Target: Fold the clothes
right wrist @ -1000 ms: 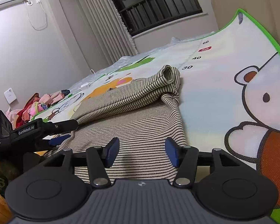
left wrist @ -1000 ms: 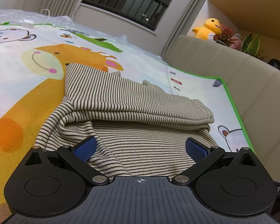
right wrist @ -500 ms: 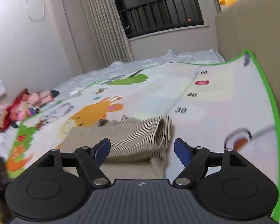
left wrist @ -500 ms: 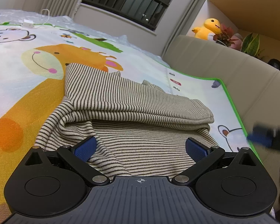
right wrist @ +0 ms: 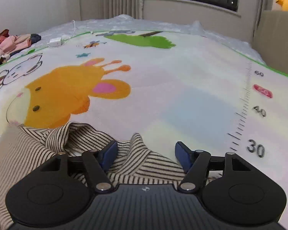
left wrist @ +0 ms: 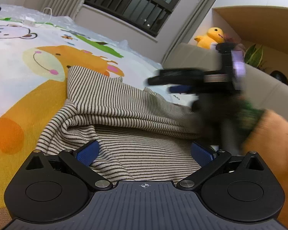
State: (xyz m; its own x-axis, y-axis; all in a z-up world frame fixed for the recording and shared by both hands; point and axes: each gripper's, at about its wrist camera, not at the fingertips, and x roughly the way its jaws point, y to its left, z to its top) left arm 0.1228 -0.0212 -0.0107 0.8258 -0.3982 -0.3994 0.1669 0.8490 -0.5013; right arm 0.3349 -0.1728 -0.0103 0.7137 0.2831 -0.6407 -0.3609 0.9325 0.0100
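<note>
Shirt (left wrist: 124,115) lies partly folded on mat (left wrist: 19,76). Left tool (left wrist: 144,153) spread over near hem, likely pinning it. Right tool (right wrist: 146,153), spread, hovers at collar end, probably for next fold.

Around the bed

A cartoon play mat (right wrist: 163,99) spreads ahead of the gripper; a white charger (right wrist: 55,42) lies far left, a yellow plush toy (left wrist: 209,38) and plant (left wrist: 256,54) upper right.

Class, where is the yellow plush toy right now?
The plush toy sits upper right in the left wrist view, on the ledge behind the beige headboard, right of the window. The right wrist view shows it at the top right corner.
</note>
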